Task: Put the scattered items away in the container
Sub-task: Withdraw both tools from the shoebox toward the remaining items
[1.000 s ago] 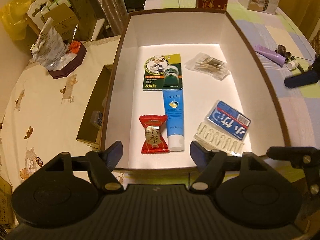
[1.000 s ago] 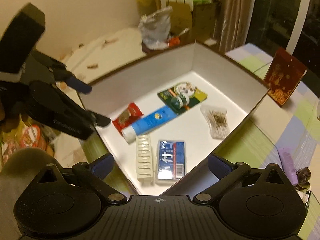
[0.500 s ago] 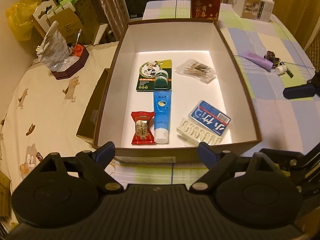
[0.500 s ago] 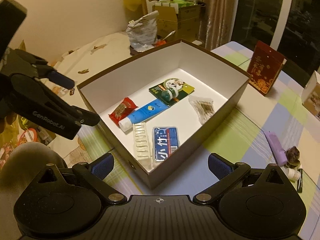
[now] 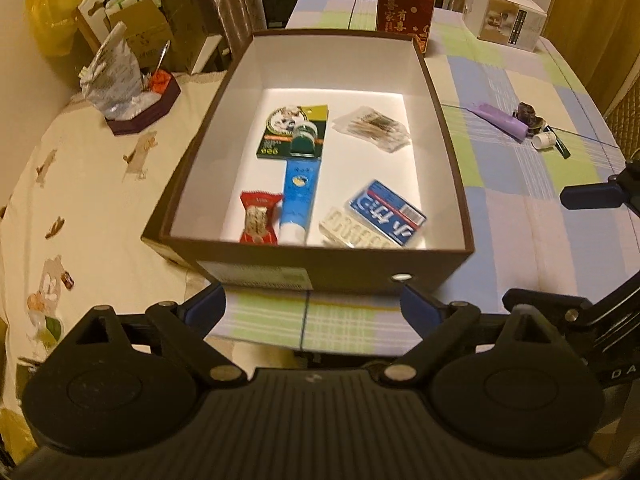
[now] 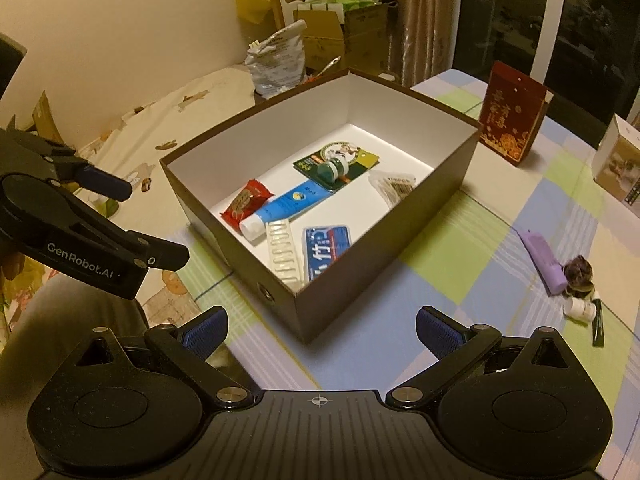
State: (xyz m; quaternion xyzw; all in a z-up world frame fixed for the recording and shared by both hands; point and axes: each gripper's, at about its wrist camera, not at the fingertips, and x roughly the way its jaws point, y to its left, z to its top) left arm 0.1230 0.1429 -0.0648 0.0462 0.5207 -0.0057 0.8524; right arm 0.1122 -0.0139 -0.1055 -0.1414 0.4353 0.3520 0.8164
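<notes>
Brown cardboard box with white lining [image 6: 384,240] sits open on the checked tabletop [image 6: 460,264]; already inside are a red snack sachet [image 6: 246,202], a blue-and-white tube [image 6: 286,208], a green blister card [image 6: 338,164], a clear bag of swabs [image 6: 394,186], a white ridged tray [image 6: 284,256] and a blue flat case [image 6: 326,246]. Still loose, at about 3 o'clock from the box and well apart from it: a lilac plastic tube [image 6: 542,262], with a dark knotted bundle [image 6: 578,274], a small white capped pot [image 6: 580,310] and a thin dark stick [image 6: 597,322] clustered at its near end. Left gripper [image 5: 312,306] fingers spread, holding nothing, hanging short of the box's near wall; right gripper [image 6: 320,328] fingers likewise spread and empty. Judgement: the lilac tube is light, soft-walled and smooth, so likely to squirm if squeezed mid-body; take it across the stiffer capped end. The pot looks rigid and may roll; pinch across its sides. The stick lies flat, hard to get under.
</notes>
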